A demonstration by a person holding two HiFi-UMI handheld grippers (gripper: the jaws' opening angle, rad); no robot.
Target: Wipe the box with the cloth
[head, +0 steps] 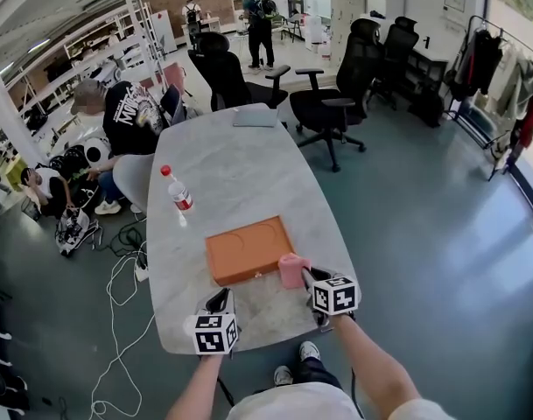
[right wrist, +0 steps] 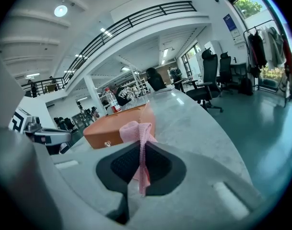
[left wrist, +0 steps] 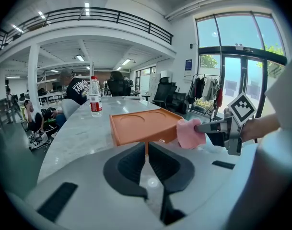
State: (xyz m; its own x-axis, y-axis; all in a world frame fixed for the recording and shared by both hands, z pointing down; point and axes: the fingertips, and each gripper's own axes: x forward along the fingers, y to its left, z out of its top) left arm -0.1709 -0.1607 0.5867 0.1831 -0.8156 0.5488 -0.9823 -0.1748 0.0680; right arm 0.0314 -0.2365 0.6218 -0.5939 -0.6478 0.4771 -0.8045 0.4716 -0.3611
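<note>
A flat orange box [head: 248, 249] with round recesses in its top lies near the front of the marble table [head: 240, 169]. My right gripper [head: 306, 277] is shut on a pink cloth [head: 292, 270], which hangs bunched against the box's near right corner. In the right gripper view the cloth [right wrist: 136, 131] sits pinched between the jaws, just in front of the box [right wrist: 114, 127]. My left gripper [head: 219, 302] is shut and holds nothing, a short way in front of the box's near left corner. The left gripper view has the box [left wrist: 143, 123] ahead and the cloth [left wrist: 189, 133] to its right.
A plastic water bottle [head: 178, 194] with a red cap stands behind the box to the left. A closed laptop [head: 255, 116] lies at the table's far end. Black office chairs [head: 332, 94] stand beyond the table, and a person [head: 126, 116] sits at its far left.
</note>
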